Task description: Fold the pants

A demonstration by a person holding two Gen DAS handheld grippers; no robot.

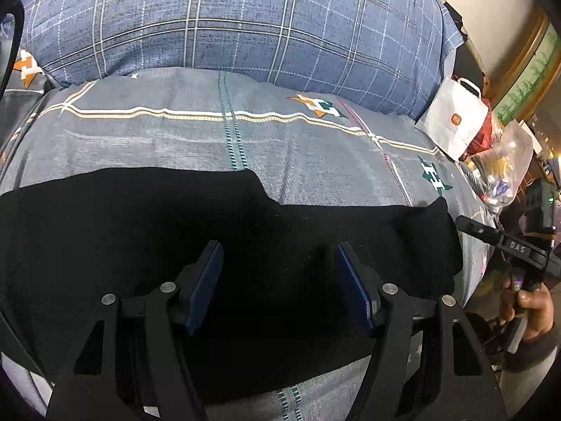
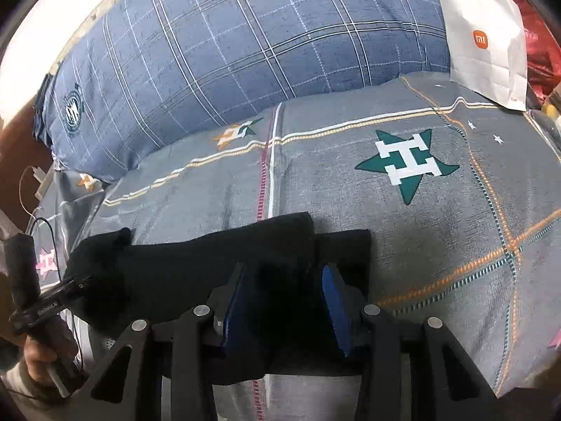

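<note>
Black pants [image 1: 140,231] lie flat across the grey patterned bedsheet [image 1: 196,140], reaching from the left edge to the right side of the left wrist view. My left gripper [image 1: 278,270] is open, hovering low over the middle of the pants. The right gripper's black finger [image 1: 491,235] reaches the pants' right edge. In the right wrist view the pants [image 2: 196,263] run leftward; my right gripper [image 2: 284,291] is open, its blue pads [image 2: 335,308] straddling the cloth at the pants' right end. The left gripper [image 2: 66,289] shows at the far left end.
A blue plaid pillow [image 1: 228,24] lies along the back of the bed. A white paper bag [image 1: 452,119], a red bag and a clear plastic bag [image 1: 505,165] of items sit at the bed's right edge. A white cable [image 2: 31,189] lies at the left.
</note>
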